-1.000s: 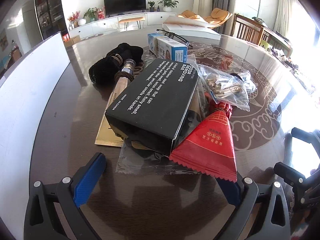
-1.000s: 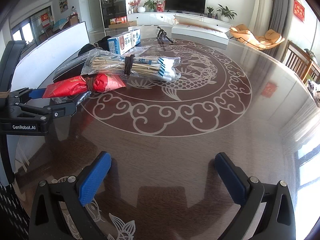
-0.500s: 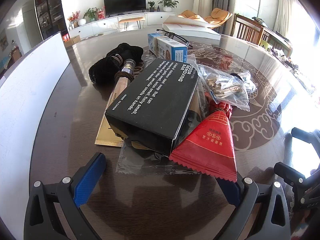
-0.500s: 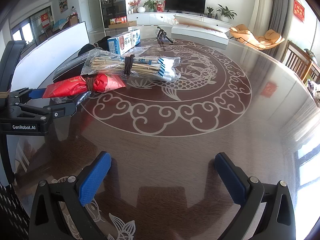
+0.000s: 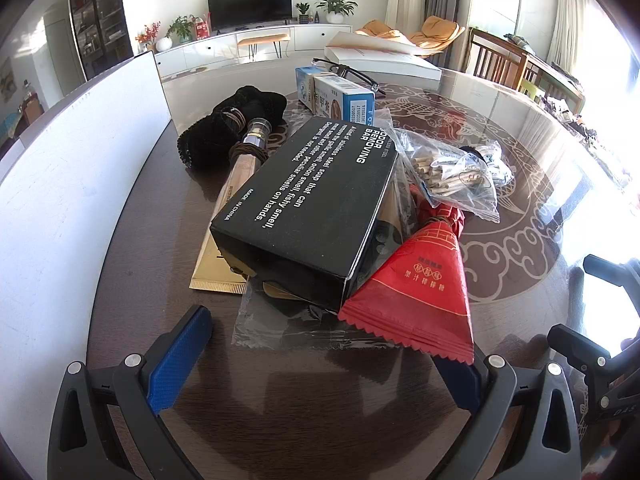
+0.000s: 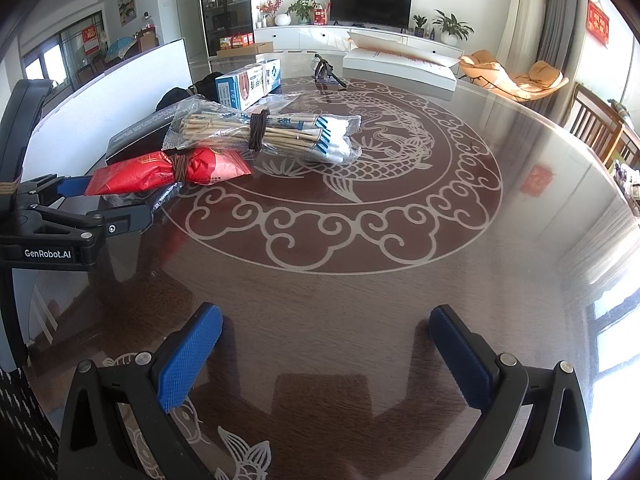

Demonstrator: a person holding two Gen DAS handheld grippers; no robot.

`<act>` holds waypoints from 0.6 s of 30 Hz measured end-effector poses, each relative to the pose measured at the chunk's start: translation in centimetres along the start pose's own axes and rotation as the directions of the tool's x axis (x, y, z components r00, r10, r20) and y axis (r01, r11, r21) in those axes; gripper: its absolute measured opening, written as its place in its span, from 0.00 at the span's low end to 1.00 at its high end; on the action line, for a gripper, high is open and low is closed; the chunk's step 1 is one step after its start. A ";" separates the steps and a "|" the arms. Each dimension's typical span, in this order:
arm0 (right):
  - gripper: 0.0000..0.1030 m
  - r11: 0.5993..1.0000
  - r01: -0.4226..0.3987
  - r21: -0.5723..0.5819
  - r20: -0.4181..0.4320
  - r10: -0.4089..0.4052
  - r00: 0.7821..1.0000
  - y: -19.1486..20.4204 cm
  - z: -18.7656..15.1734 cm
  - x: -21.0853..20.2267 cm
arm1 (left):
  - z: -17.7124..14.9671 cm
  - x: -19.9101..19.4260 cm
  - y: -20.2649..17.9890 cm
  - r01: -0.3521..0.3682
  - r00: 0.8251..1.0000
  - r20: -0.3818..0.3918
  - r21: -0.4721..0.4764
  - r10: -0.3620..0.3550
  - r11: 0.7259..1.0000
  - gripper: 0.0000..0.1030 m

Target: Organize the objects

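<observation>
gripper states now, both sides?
Left tool: open, holding nothing; red packet lies just ahead of it.
Right tool: open, empty, over bare table.

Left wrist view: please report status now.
Left gripper open, empty. Right gripper open, empty. Black box in pile, untouched. Red packet leans against it.

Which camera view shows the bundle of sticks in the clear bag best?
The right wrist view: the bag of sticks lies side-on there, its whole length and its dark tie visible. In the left wrist view the same bag appears end-on, so mostly the stick ends and crumpled plastic show.
</observation>
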State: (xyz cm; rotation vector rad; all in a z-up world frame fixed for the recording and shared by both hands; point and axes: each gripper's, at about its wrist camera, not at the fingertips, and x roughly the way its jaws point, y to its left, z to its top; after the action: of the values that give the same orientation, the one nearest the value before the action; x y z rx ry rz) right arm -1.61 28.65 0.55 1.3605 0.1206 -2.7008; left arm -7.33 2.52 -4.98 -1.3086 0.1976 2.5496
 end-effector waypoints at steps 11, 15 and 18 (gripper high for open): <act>1.00 1.000 0.003 -0.001 0.002 -0.003 1.000 0.0 -0.1 -0.1 | 0.0 0.0 0.0 0.000 1.000 0.000 0.000 0.000 1.000 1.00; 1.00 1.000 0.004 -0.002 0.003 -0.004 1.000 0.1 -0.1 -0.1 | 0.0 0.0 0.0 0.000 1.000 0.000 0.000 0.000 1.000 1.00; 1.00 1.000 0.005 -0.002 0.003 -0.005 1.000 0.1 -0.1 -0.1 | 0.0 0.0 0.0 0.000 1.000 0.000 0.000 0.000 1.000 1.00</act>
State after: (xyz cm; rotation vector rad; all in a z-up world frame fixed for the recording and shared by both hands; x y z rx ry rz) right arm -1.47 28.61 0.60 1.3569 0.1264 -2.7056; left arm -7.32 2.52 -4.99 -1.3088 0.1972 2.5497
